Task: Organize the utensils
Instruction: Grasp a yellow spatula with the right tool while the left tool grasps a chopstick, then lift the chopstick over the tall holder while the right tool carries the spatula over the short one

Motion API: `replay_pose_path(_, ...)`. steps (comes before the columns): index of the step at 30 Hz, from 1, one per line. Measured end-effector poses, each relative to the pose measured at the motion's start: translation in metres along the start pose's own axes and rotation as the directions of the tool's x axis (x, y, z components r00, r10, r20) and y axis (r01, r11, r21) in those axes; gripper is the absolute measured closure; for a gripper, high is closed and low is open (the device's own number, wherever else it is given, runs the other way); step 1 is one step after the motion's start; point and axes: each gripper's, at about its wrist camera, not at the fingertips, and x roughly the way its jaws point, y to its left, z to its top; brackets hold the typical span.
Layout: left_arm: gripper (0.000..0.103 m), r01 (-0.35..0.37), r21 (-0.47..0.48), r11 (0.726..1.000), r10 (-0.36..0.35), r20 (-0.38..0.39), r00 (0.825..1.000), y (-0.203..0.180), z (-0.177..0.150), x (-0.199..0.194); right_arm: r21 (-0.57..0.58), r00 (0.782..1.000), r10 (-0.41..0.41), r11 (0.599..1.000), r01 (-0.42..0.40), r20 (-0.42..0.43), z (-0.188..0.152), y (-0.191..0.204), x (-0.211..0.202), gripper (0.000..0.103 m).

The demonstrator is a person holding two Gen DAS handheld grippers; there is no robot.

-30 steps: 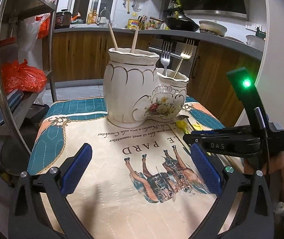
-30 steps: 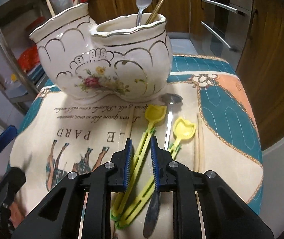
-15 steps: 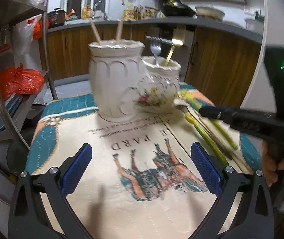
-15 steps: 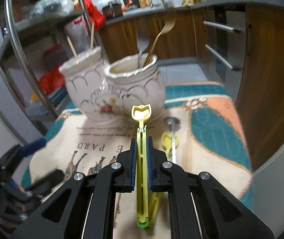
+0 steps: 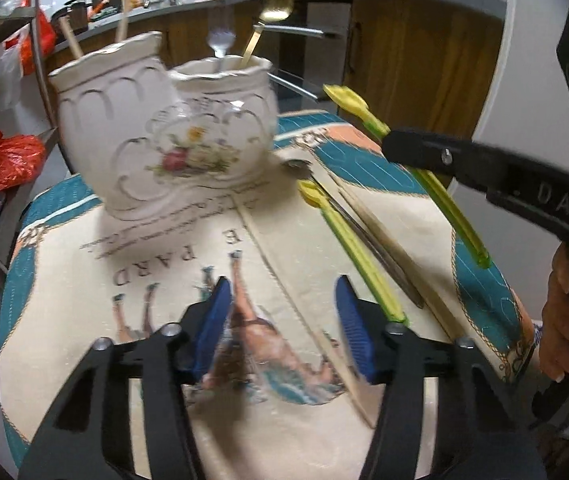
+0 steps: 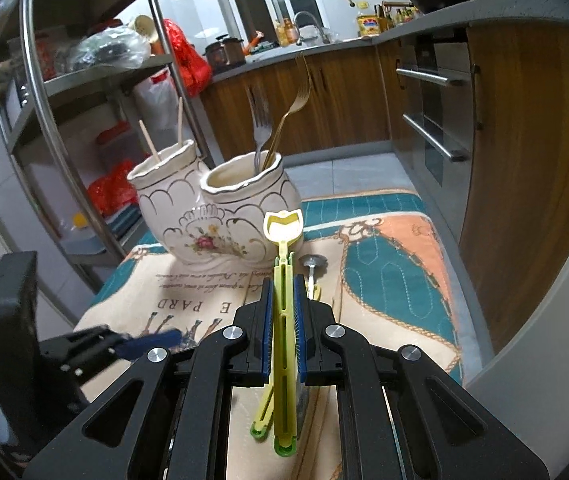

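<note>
We are clamping a yellow spoon (image 6: 282, 280) in our right gripper (image 6: 283, 334), marked "DAS", above the "PARD" cloth (image 5: 156, 264) beside the ceramic holder (image 6: 220, 208). Our left gripper (image 5: 284, 328) is hovering half-open and empty, its jaws having just been closing.

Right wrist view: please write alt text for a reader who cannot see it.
The right gripper holds a yellow plastic spoon lifted above the printed tablecloth, pointing toward a white ceramic holder containing two forks and chopsticks.
</note>
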Motion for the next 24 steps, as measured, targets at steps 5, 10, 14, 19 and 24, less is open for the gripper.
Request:
replay_pose_path(5, 0.065, -0.022, 0.036, 0.999, 0.023, -0.036, 0.999, -0.011, -0.002, 0.008, 0.002, 1.000, 0.007, 1.000, -0.007, 0.010, 0.000, -0.004, -0.004, 0.093)
replay_pose_path(10, 0.087, -0.046, 0.027, 0.999, 0.047, -0.034, 0.998, -0.008, -0.003, 0.012, 0.004, 1.000, 0.008, 1.000, -0.008, 0.011, -0.001, -0.004, -0.005, 0.093)
replay_pose_path(14, 0.094, -0.044, 0.021, 0.999, 0.044, -0.026, 0.999, 0.002, -0.003, 0.015, 0.001, 1.000, 0.008, 1.000, -0.008, 0.013, -0.001, -0.003, -0.005, 0.093)
replay_pose_path(19, 0.097, -0.029, 0.048, 0.998, 0.030, -0.017, 0.999, 0.014, -0.007, 0.007, -0.011, 1.000, 0.013, 1.000, -0.013, 0.018, -0.001, 0.001, -0.006, 0.093)
replay_pose_path(24, 0.097, 0.006, 0.058, 0.998, -0.009, 0.053, 0.999, 0.031, -0.010, -0.019, -0.017, 0.998, 0.028, 0.999, -0.027, 0.063, 0.004, 0.007, -0.015, 0.093)
